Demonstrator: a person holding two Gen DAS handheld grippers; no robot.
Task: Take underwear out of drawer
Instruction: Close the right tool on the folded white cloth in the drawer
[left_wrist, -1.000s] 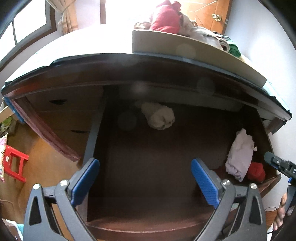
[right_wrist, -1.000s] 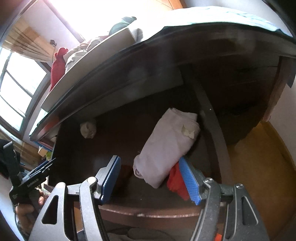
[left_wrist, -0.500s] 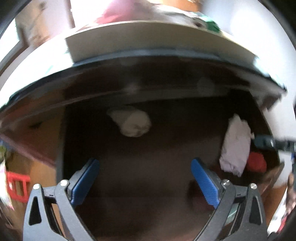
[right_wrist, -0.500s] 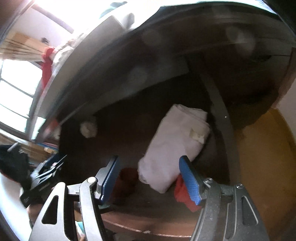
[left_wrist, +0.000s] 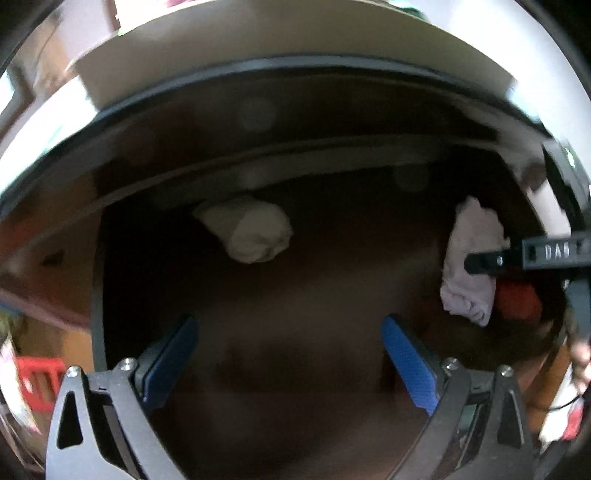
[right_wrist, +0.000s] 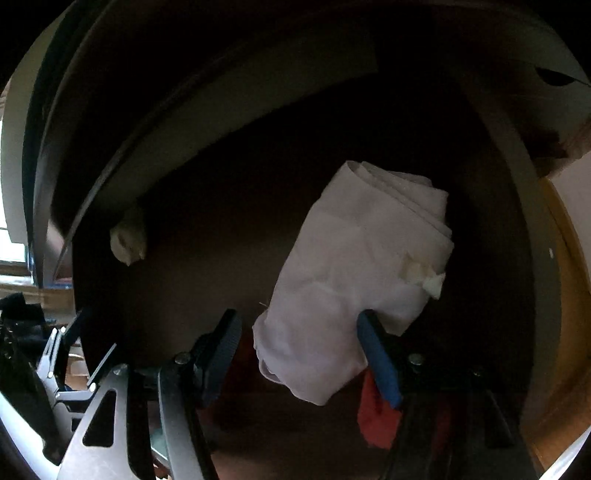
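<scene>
The dark wooden drawer (left_wrist: 314, 288) stands pulled out. A pale folded piece of underwear (right_wrist: 354, 280) lies at its right side, partly over a red cloth (right_wrist: 376, 417). My right gripper (right_wrist: 297, 314) is open and low over the pale piece, whose near end lies between the fingers. The left pad stands clear of it; the blue right pad (right_wrist: 376, 354) sits at its edge. A cream rolled cloth (left_wrist: 251, 232) rests by the back wall. My left gripper (left_wrist: 288, 321) hangs open over the bare drawer floor with nothing between its fingers. It sees the pale underwear (left_wrist: 469, 266) and part of the right gripper (left_wrist: 517, 256).
A flat box (left_wrist: 258, 44) with clothes stands on the dresser top above the drawer. A red stool (left_wrist: 40, 376) is on the floor at the left. Orange floor (right_wrist: 569, 332) shows to the right of the drawer's side wall (right_wrist: 532, 229).
My right gripper has dropped into the drawer and closed in on the pale underwear, which now fills more of its view. My left gripper has shifted sideways and slightly nearer the drawer.
</scene>
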